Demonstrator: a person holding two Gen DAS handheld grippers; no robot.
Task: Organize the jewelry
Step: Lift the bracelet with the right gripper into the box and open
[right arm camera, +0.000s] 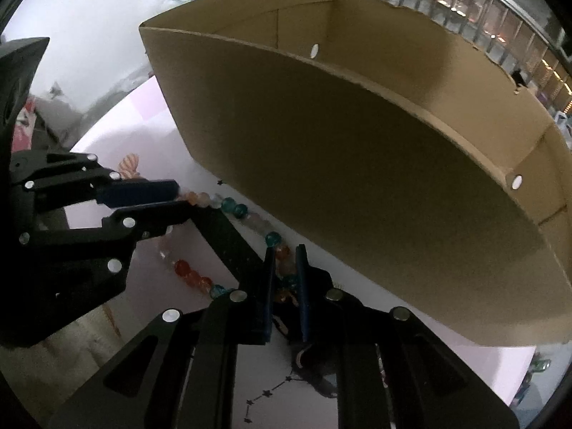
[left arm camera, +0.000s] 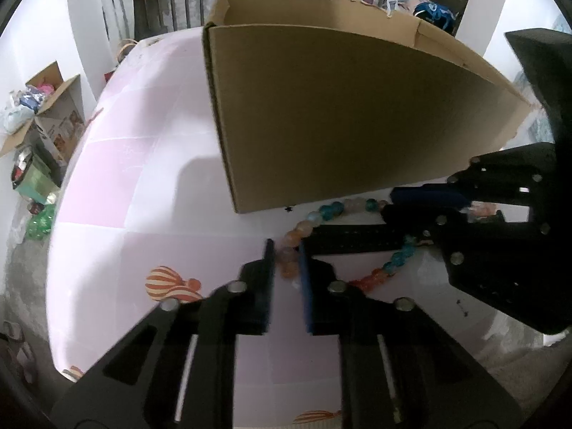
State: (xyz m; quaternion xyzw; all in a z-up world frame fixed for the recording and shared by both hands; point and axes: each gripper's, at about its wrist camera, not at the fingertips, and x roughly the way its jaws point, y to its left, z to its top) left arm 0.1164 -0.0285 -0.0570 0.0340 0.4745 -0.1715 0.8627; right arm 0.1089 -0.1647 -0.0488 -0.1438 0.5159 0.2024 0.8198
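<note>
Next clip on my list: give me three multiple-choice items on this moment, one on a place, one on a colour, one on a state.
1. Where does the bead necklace lie?
A. Inside the cardboard box
B. On the table in front of the cardboard box
C. On the floor

2. Which bead colours show?
A. Black and gold
B. Purple and green only
C. Orange, teal and pale pink

3. How does the left hand-held gripper stand?
A. Closed on beads of the necklace
B. Wide open above the box
C. Holding the box wall

Key: 1 B, the strand runs along the table at the foot of the box's front wall. 2 C, those tints show in both views. 3 A, beads sit pinched between its pads.
</note>
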